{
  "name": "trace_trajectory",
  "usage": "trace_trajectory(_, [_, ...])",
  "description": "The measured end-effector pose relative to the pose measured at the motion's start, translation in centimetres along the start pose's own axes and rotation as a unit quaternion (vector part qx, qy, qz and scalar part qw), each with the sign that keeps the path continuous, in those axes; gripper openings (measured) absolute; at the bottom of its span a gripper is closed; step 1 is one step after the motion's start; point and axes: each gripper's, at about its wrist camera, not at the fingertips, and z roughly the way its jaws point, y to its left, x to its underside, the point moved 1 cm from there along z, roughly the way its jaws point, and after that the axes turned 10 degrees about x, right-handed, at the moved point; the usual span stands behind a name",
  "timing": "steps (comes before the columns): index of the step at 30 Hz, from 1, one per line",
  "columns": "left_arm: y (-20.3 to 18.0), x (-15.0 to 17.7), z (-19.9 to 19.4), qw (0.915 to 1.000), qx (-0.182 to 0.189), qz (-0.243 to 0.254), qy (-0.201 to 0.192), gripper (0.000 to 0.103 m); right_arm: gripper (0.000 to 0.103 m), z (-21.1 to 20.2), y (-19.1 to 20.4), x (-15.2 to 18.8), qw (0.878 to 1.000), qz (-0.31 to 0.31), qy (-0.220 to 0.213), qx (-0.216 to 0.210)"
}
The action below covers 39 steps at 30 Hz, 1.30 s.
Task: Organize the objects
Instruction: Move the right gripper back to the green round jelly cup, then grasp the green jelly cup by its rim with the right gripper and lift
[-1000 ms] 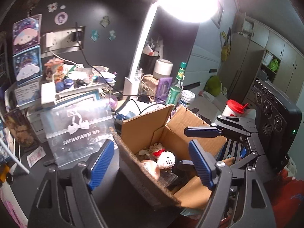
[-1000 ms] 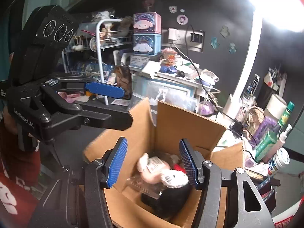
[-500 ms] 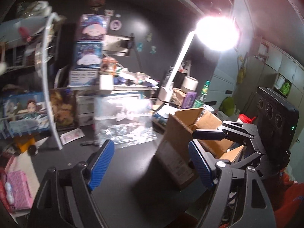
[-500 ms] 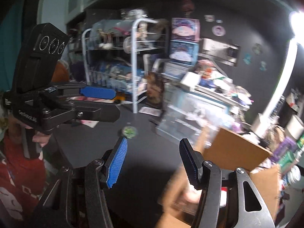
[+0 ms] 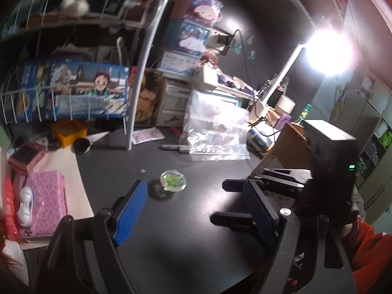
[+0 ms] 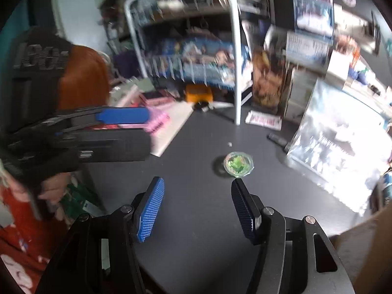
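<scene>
Green-filled clear capsule [image 6: 239,164] is what I take to be next for tidying — a small round thing lying alone on the dark table [image 6: 196,232]. A second ago both of my cameras looked down into the cardboard box [image 5: 290,144] with the plush toys in it; now both have swung away to the left, and the box sits only at the right edge of each view. I read that as one item being done with and the reach for the next one beginning.

In the right wrist view the right gripper [image 6: 196,210] has its blue pads apart with nothing between them. The capsule lies on the table just beyond the tip of the right-hand pad, slightly off the centre line, so I would need to shift a little that way and go forward and down before closing. No contact yet.

In the left wrist view the left gripper [image 5: 196,205] is also spread wide and empty. The capsule [image 5: 173,180] shows between its pads but farther out on the table, nearer the left pad. A crumpled clear plastic bag [image 5: 215,132] stands behind it, well apart, and the white wire rack [image 5: 137,112] stands further left. The right gripper looks the better placed of the two — the capsule is small and round, so I expect it may roll or skid if a pad nudges it first.
</scene>
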Motion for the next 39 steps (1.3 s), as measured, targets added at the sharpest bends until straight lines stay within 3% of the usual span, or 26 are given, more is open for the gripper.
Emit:
trace_trajectory(5, [2.7,0.5,0.6,0.9997,-0.007,-0.021,0.014,0.078,0.054,4.8,-1.7,-0.1,0.999,0.009,0.011,0.043])
trace_trajectory(9, [4.6,0.6,1.2,0.9989,-0.015,-0.036,0.026,0.078,0.054,7.7,-2.7,-0.5,0.998,0.011,0.023,0.053])
trace_trajectory(19, [6.7,0.4,1.9,0.9978,-0.021,-0.053,0.032,0.078,0.054,10.6,-2.8,-1.3,0.997,-0.008,0.037,0.073])
trace_trajectory(23, [6.6,0.3,1.8,0.9979,-0.022,-0.053,0.032,0.078,0.043,10.7,-2.7,-1.1,0.997,-0.011,0.039,0.070])
trace_trajectory(28, [5.7,0.5,1.3,0.9981,-0.024,-0.048,0.032,0.078,0.043,9.4,-2.0,-0.7,0.998,-0.015,0.031,0.060])
trace_trajectory(31, [4.6,0.7,1.0,0.9984,-0.020,-0.040,0.035,0.078,0.043,7.3,-1.1,-0.6,0.999,-0.016,0.018,0.033])
trace_trajectory(39, [-0.3,1.6,0.6,0.9971,0.059,-0.018,0.045,0.078,0.042,-1.8,3.4,-0.4,0.996,-0.062,-0.056,-0.012])
